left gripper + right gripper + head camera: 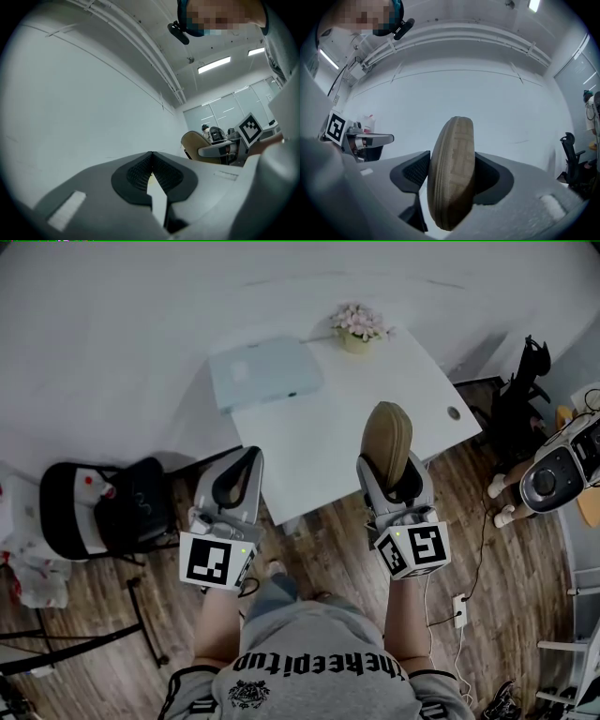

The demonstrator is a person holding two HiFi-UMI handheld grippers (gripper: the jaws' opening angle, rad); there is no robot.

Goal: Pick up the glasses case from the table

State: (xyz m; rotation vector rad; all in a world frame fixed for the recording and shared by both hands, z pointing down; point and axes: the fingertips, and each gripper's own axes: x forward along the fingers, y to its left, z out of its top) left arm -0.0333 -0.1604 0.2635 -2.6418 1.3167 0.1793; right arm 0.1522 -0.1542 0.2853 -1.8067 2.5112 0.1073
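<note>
While clamping the glasses case (454,154) from both sides, holding it on end in the right gripper (452,180), with the long axis running from 6 to 12 o'clock in the right gripper view. Showing as a tan oval shell, looking cloth-covered, carrying a faint blocky woven pattern and a seam line curving round the rim. Sticking out past the jaw tips toward 12 o'clock in the head view, held up and overlapping the near edge of the white table (309,456), at about 2 o'clock from the picture's middle. Pressing the jaws of the left gripper (151,161) together on nothing, ridged pads meeting, at 9 o'clock from the right gripper and level with it. Counting one glasses case, two grippers and one table. Counting also, on that table, one flat pale-blue box (265,371) at 10 o'clock from the case and one pot of pink flowers (357,326) at 12 o'clock from it, the two resting near each other. Counting one black chair (103,507) on the wood floor at 9 o'clock from the left gripper.
</note>
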